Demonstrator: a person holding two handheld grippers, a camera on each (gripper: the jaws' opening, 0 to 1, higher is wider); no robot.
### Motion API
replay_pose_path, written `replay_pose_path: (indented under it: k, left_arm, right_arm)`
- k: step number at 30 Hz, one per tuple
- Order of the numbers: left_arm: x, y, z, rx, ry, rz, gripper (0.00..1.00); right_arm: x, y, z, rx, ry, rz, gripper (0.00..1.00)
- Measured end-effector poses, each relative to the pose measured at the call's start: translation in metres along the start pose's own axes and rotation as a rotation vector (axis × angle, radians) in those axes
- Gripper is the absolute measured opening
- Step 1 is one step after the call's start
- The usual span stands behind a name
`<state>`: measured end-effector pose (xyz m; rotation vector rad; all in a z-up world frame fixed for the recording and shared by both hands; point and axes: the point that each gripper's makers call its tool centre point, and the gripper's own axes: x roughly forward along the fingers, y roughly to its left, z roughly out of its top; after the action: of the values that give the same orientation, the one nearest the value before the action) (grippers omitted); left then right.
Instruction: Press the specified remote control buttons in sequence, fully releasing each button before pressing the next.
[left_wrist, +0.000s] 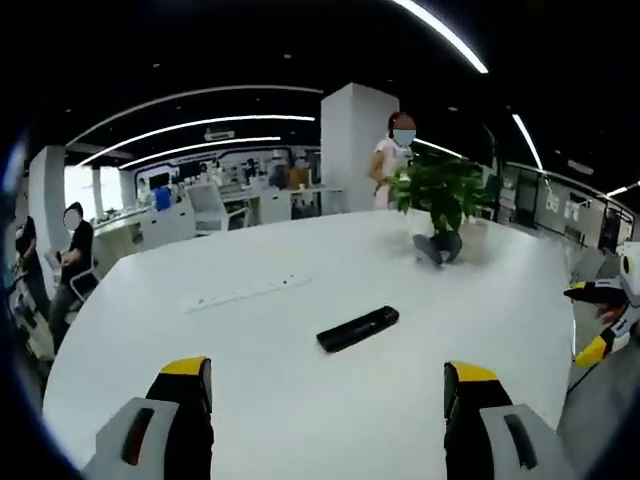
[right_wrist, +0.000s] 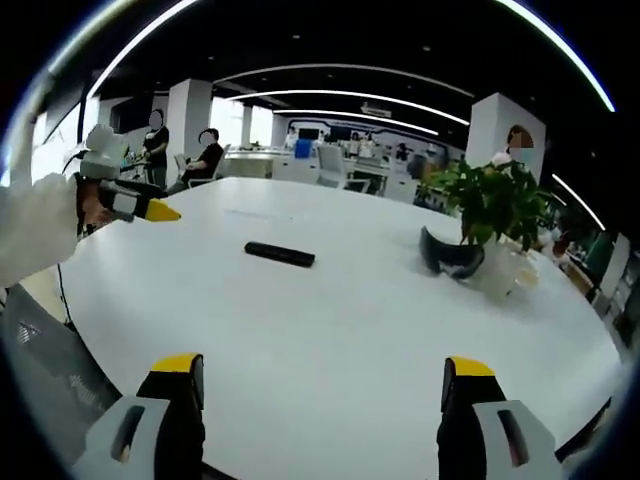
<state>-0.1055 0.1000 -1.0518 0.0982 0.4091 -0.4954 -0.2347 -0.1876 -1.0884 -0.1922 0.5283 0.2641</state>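
You are holding the left gripper and the right gripper level above the table, jaws spread wide, gripping nothing. The remote is lying far ahead of both.

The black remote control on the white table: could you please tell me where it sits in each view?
Left gripper view: the black remote control lies just right of centre, above the gap between that tool's jaws.
Right gripper view: it lies left of centre, at mid-height, far beyond the jaws.
Shared landmark: the potted plant on the table, beyond the remote in the left view, to its right in the right view.
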Motion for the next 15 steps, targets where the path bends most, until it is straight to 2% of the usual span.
replay_pose_path:
  k: [5, 9, 13, 15]
  left_arm:
    - [-0.028, -0.008, -0.001, -0.007, -0.04, 0.043, 1.0]
    - [-0.053, -0.013, -0.01, 0.055, -0.055, 0.096, 1.0]
    - [-0.076, -0.02, -0.025, -0.007, -0.06, 0.126, 1.0]
    - [-0.085, -0.022, -0.031, -0.004, -0.066, 0.148, 1.0]
  right_arm:
    - [-0.001, -0.001, 0.003, 0.004, -0.016, -0.005, 0.99]
    - [-0.002, 0.0, 0.003, 0.001, -0.019, -0.003, 0.99]
    - [-0.003, 0.0, 0.005, -0.009, -0.03, -0.008, 0.99]
    - [-0.004, 0.0, 0.007, -0.011, -0.044, -0.01, 0.99]
